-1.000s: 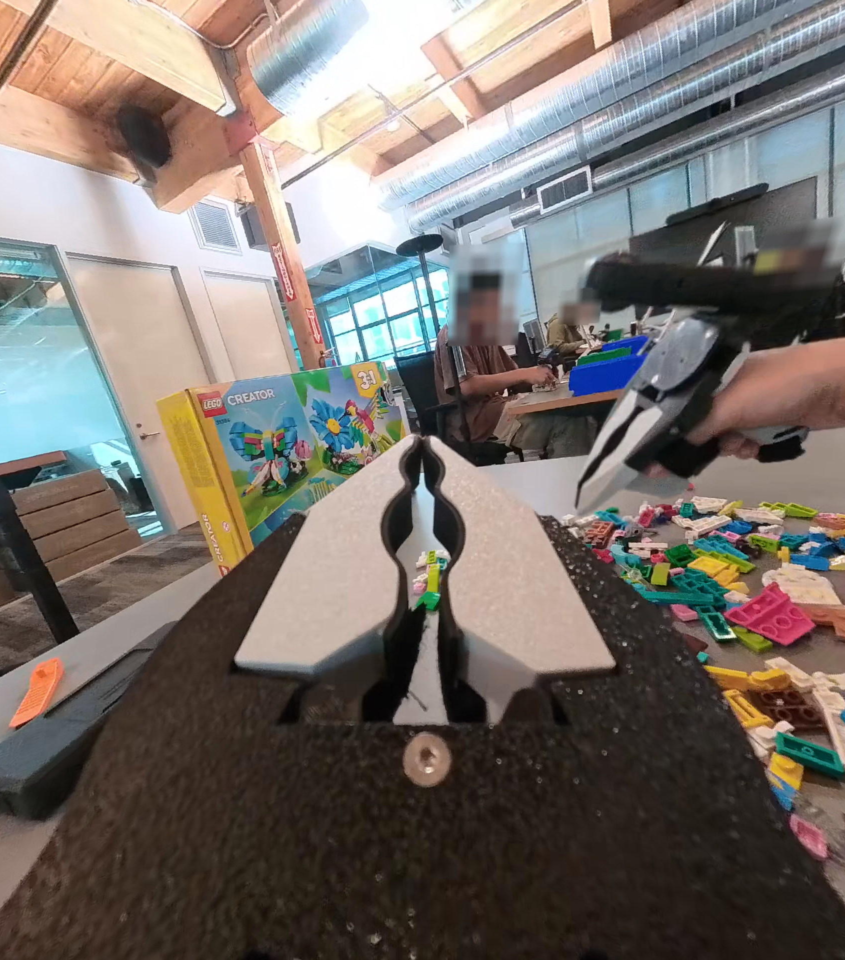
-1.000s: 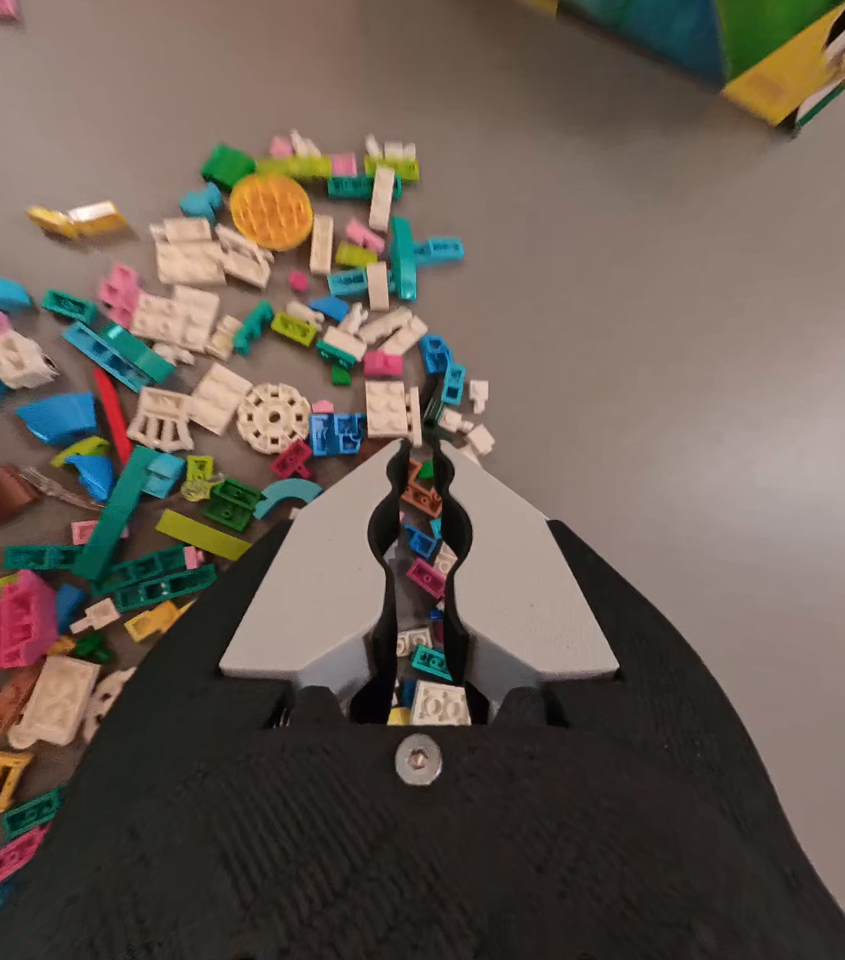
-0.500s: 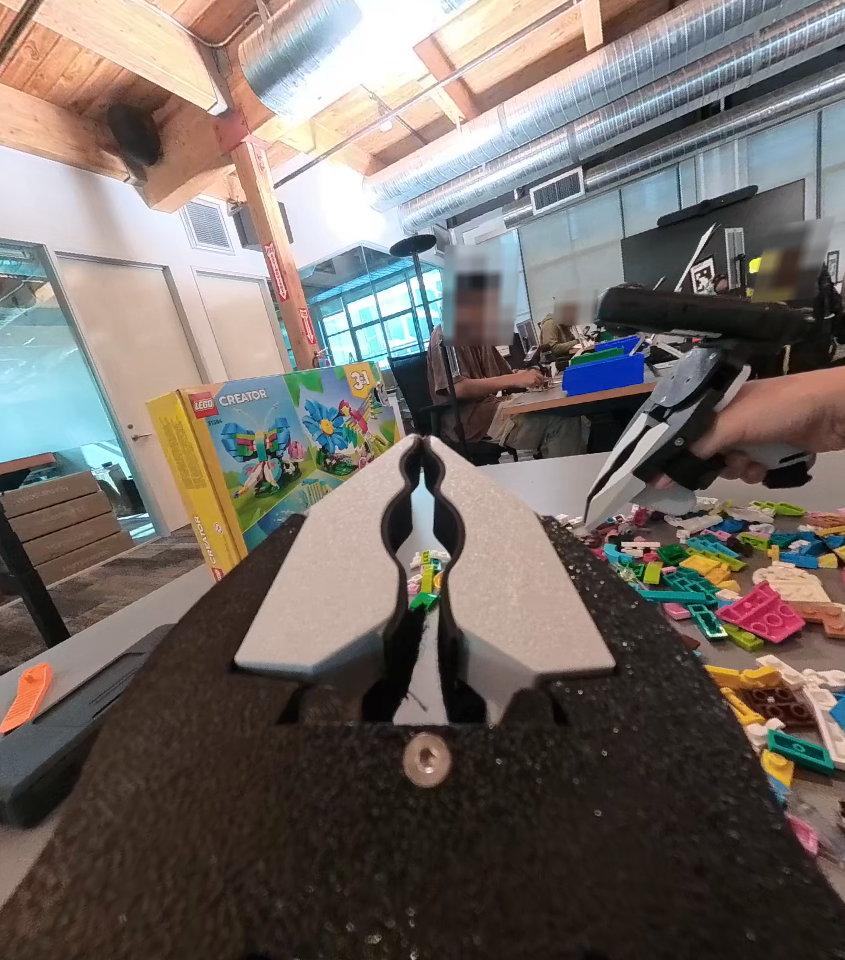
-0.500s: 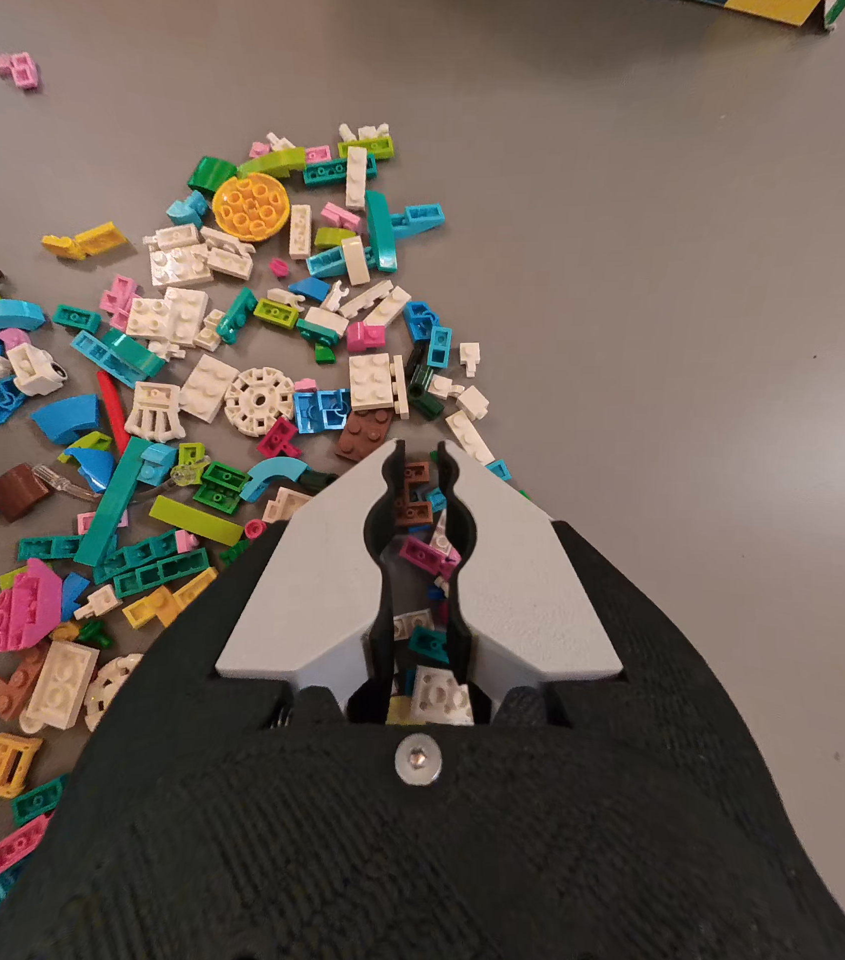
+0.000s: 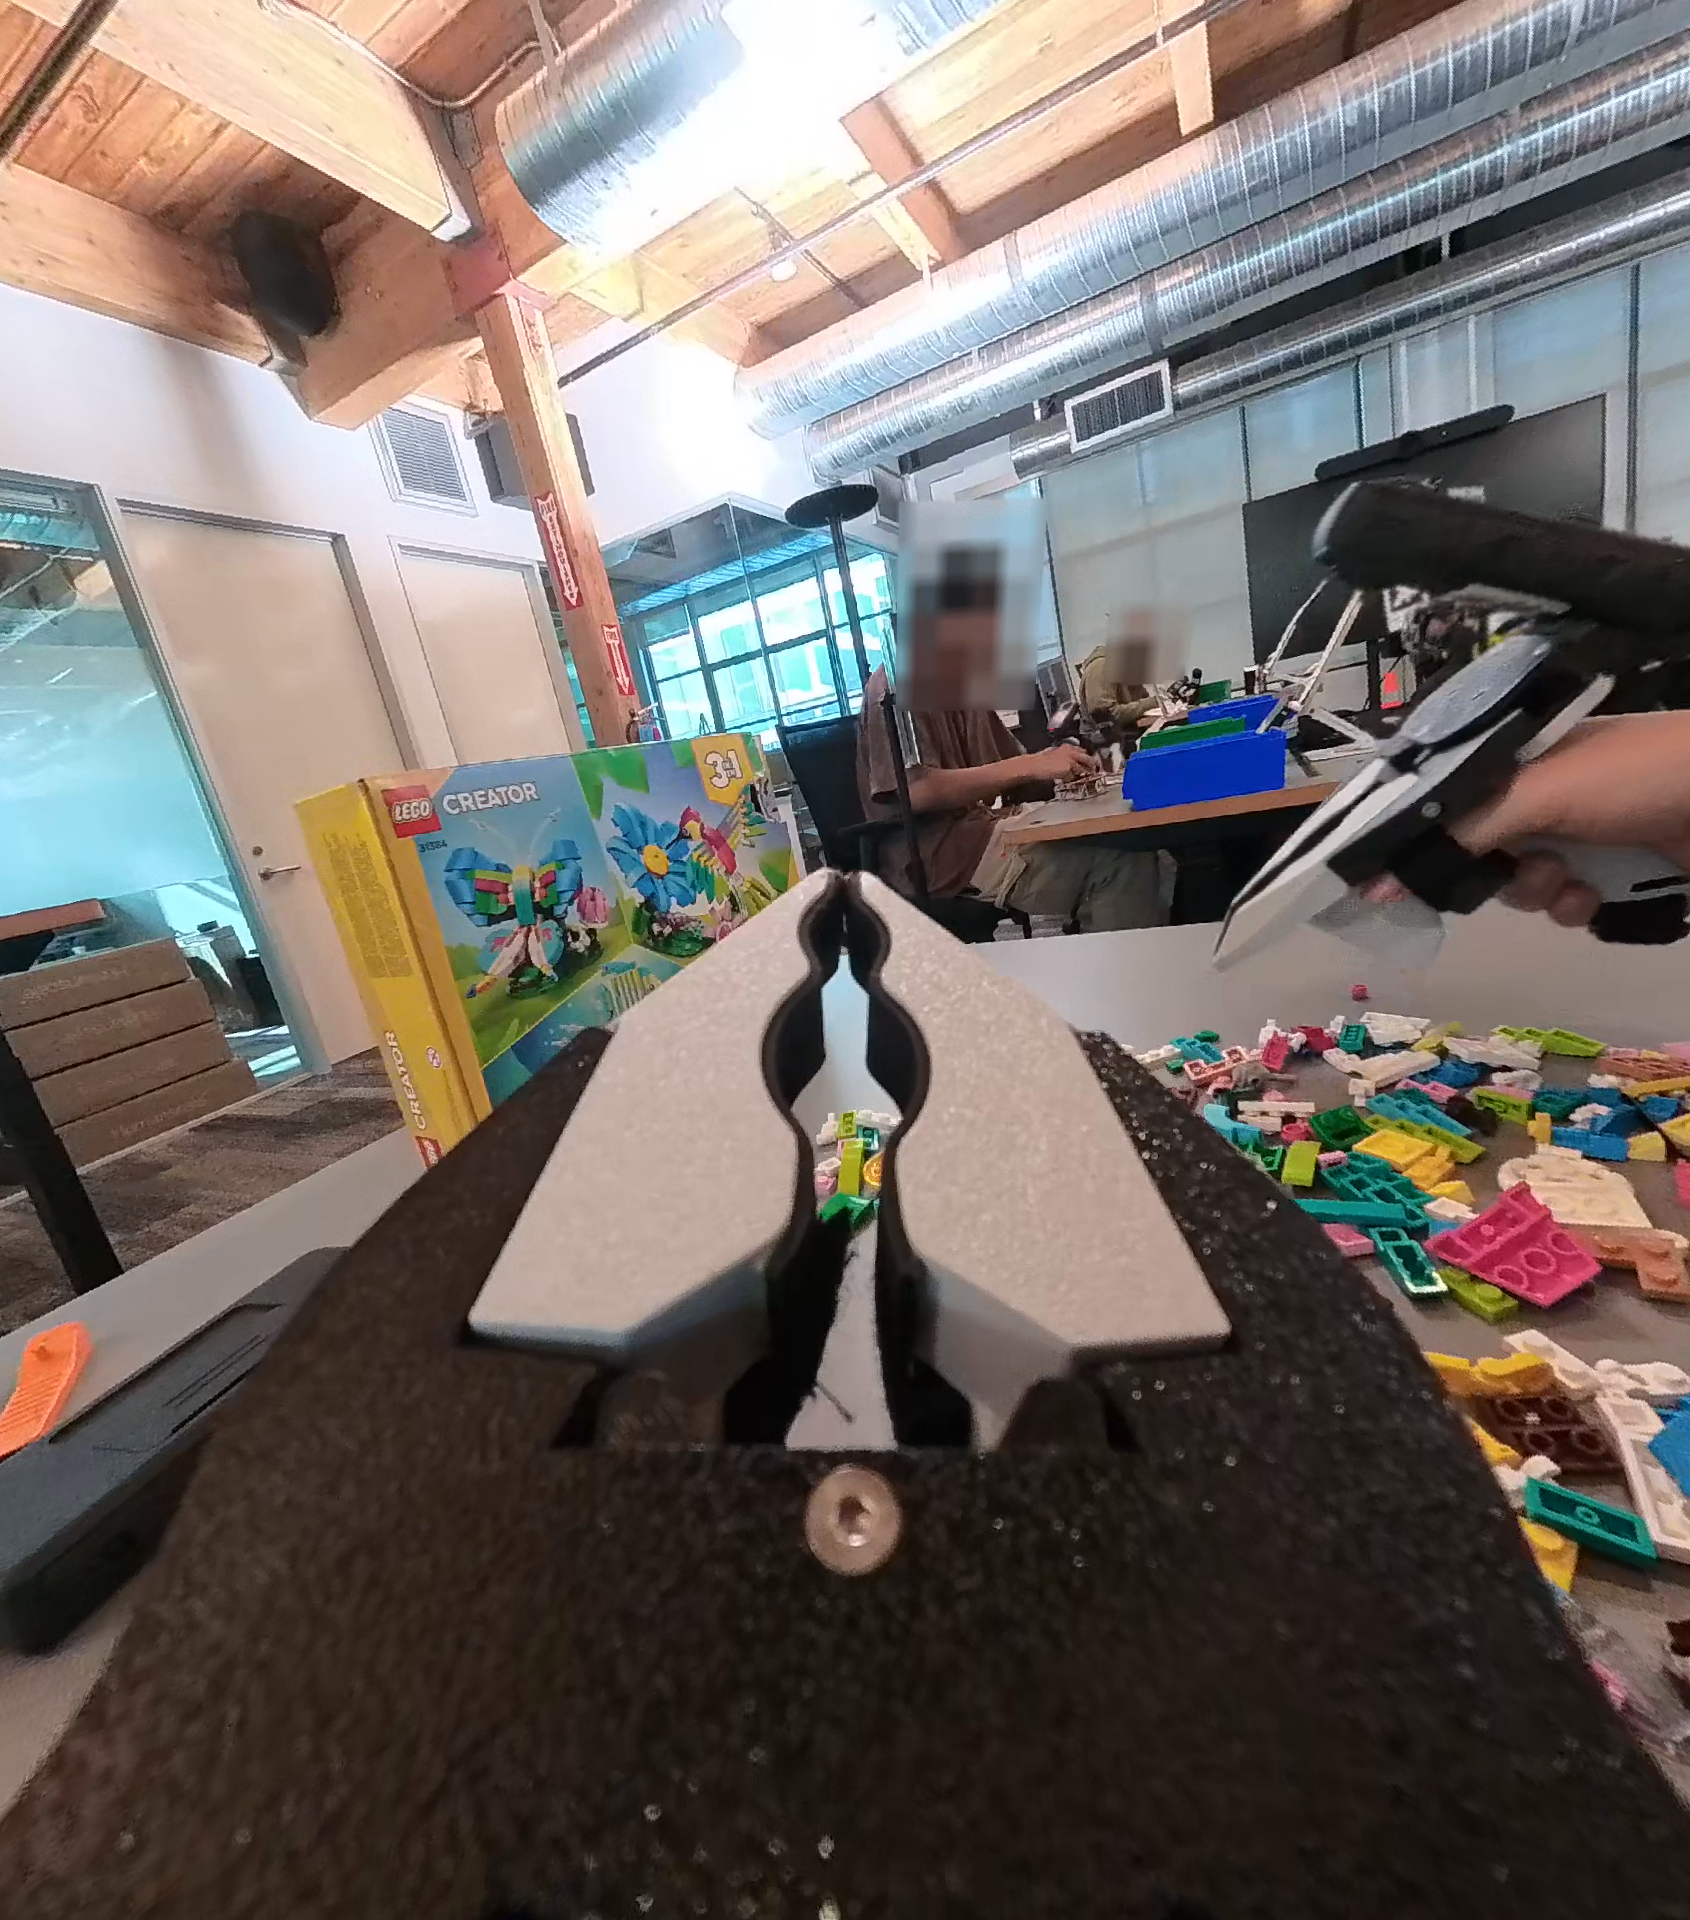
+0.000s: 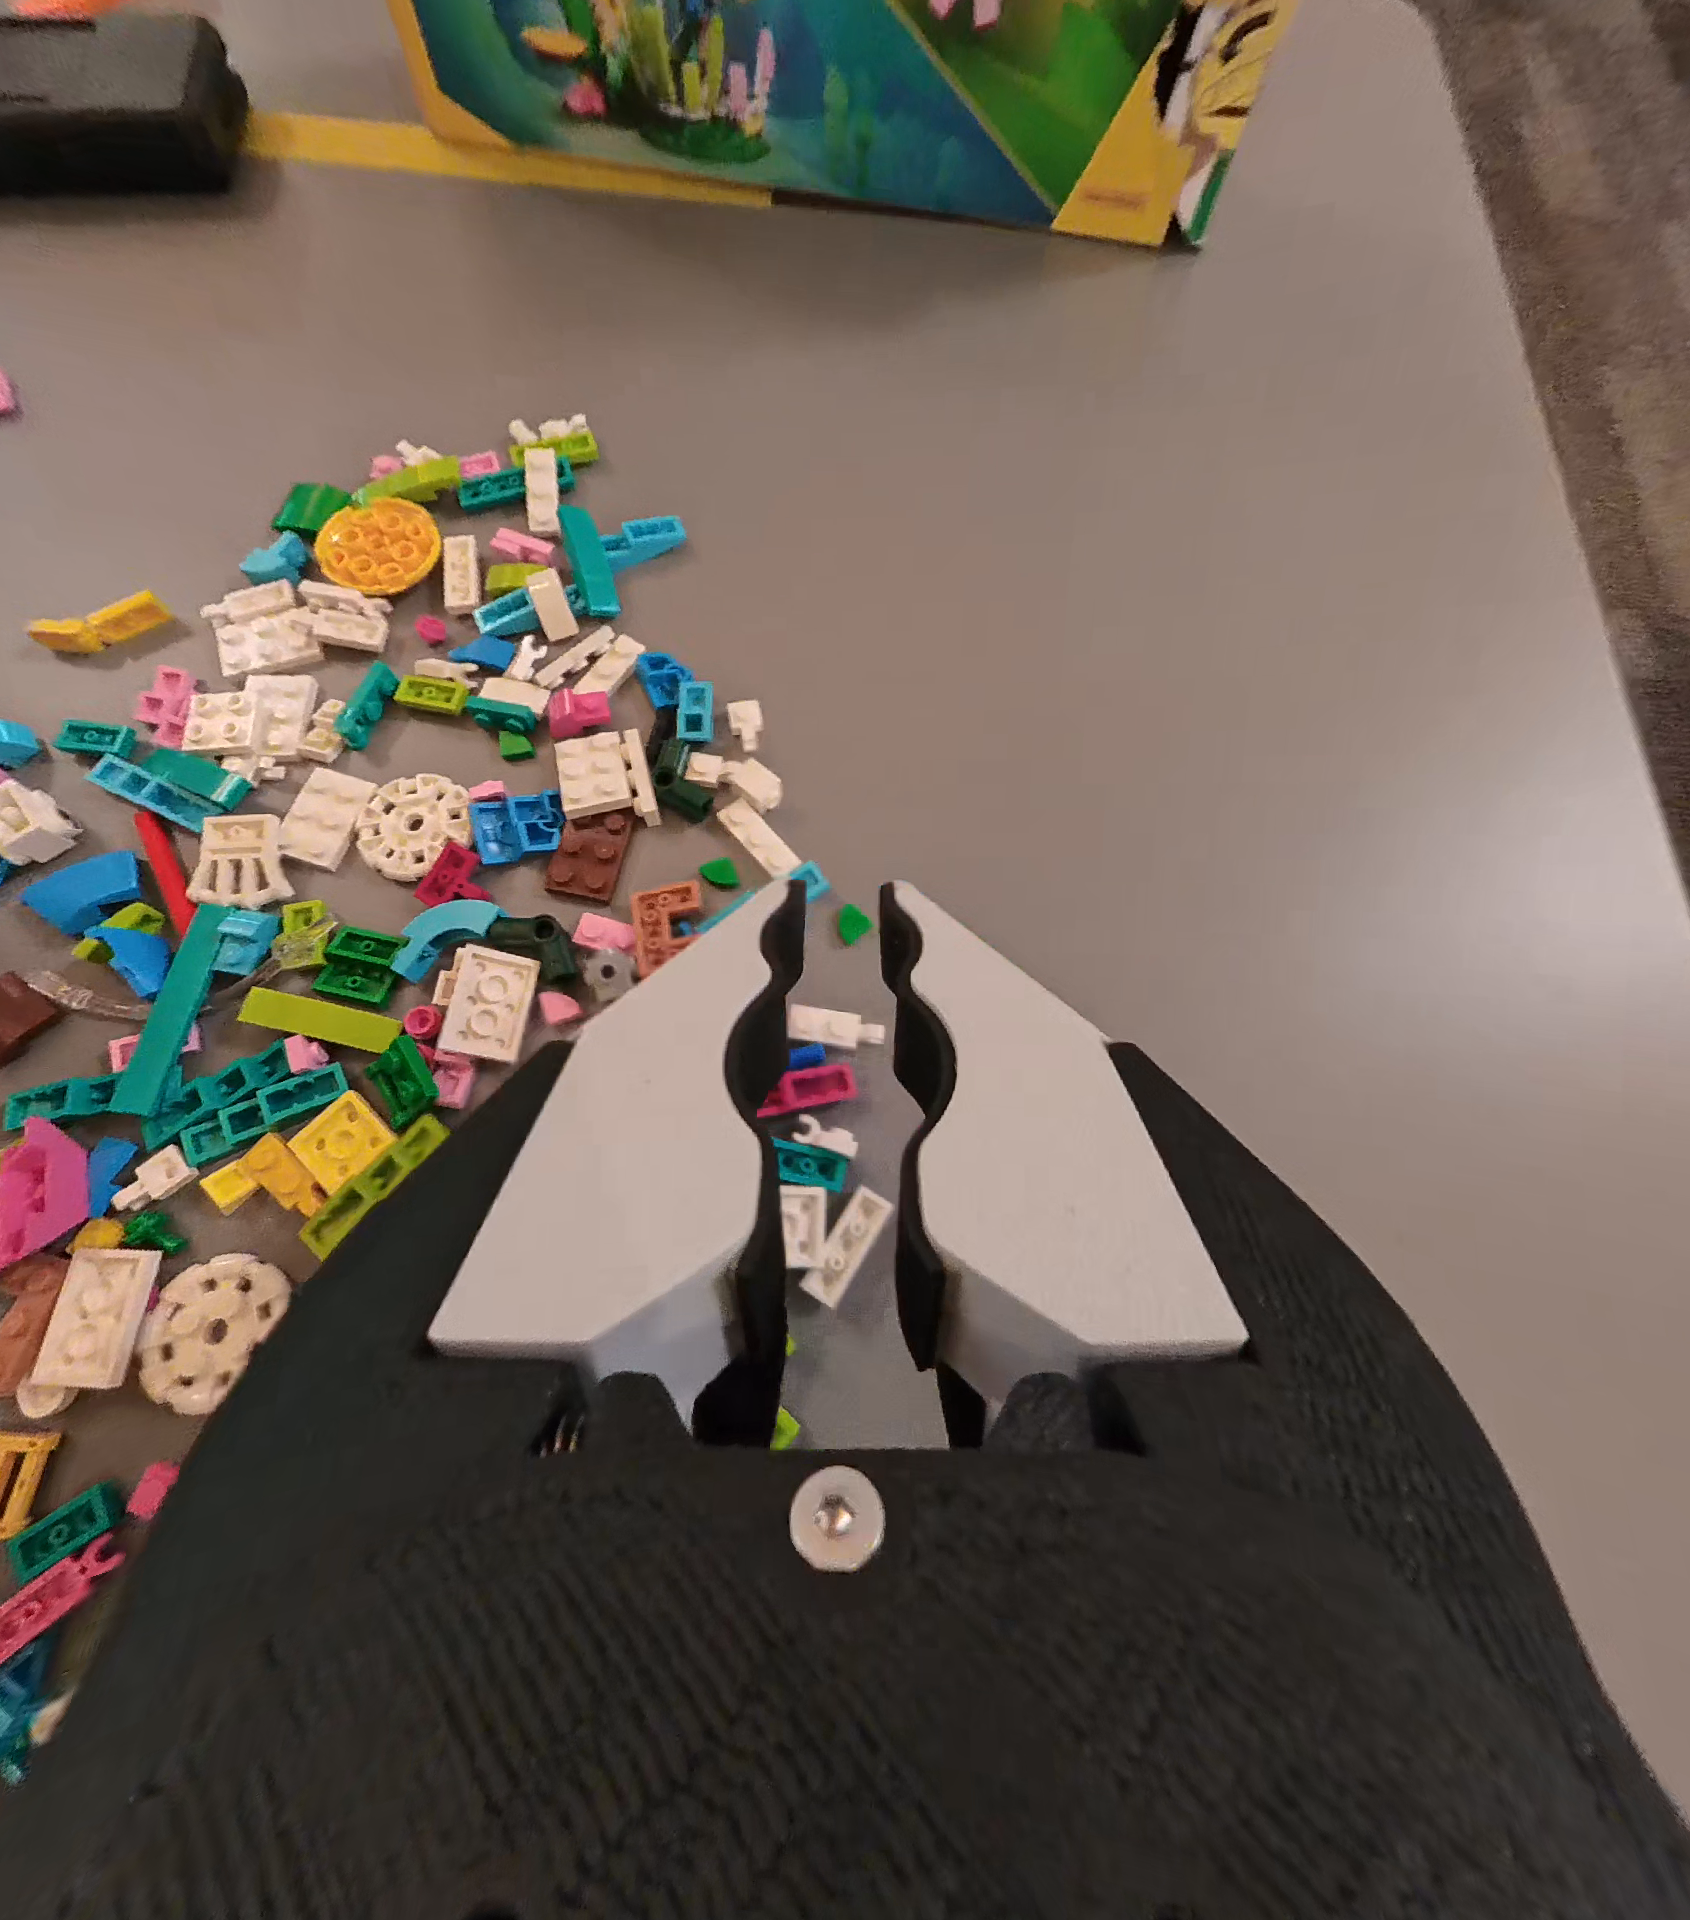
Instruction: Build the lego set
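Above the grey surface: left tool nearly closed and empty, right tool narrowly parted, empty, over scattered multicoloured plastic bricks spread toward the left edge, printed cardboard box at the far edge.

A: We lost much of the brick pile behind the black body of the right tongs, and the left edge of the right wrist view cut more of it off.

B: We also saw only the bottom strip of the set box there, and the dark case was cropped and blurred.

A: In the left wrist view our left tongs hid the counter behind them; the far bricks were too small for us to tell apart.
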`<state>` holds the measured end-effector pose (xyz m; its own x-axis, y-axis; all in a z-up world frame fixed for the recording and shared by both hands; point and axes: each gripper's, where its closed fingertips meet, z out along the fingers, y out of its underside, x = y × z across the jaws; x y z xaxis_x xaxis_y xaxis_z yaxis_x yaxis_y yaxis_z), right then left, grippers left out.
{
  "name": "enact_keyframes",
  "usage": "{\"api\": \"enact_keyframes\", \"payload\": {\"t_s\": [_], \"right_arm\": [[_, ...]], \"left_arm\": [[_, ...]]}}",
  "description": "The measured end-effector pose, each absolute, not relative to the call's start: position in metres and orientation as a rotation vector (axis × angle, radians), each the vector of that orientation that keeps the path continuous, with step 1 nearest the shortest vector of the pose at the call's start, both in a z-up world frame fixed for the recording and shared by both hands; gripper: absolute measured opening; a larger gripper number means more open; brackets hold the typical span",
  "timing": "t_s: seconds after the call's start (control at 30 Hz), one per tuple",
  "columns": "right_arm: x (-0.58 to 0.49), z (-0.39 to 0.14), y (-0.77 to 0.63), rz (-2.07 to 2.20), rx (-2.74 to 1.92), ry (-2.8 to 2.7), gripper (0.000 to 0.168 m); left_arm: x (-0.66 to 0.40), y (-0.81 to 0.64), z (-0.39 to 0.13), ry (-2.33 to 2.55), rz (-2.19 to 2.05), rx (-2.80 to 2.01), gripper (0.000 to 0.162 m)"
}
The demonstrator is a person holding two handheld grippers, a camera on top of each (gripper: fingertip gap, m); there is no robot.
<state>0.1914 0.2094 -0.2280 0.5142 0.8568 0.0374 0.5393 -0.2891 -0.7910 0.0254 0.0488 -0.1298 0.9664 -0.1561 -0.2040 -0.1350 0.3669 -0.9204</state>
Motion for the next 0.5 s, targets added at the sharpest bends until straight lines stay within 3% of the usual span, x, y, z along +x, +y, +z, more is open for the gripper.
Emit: {"api": "enact_keyframes", "payload": {"t_s": [0.5], "right_arm": [[0.183,-0.225,0.195,0.698,-1.893,-1.168,0.011]], "left_arm": [[0.024,0.049,-0.129,0.266,-0.019,-1.196,0.0]]}}
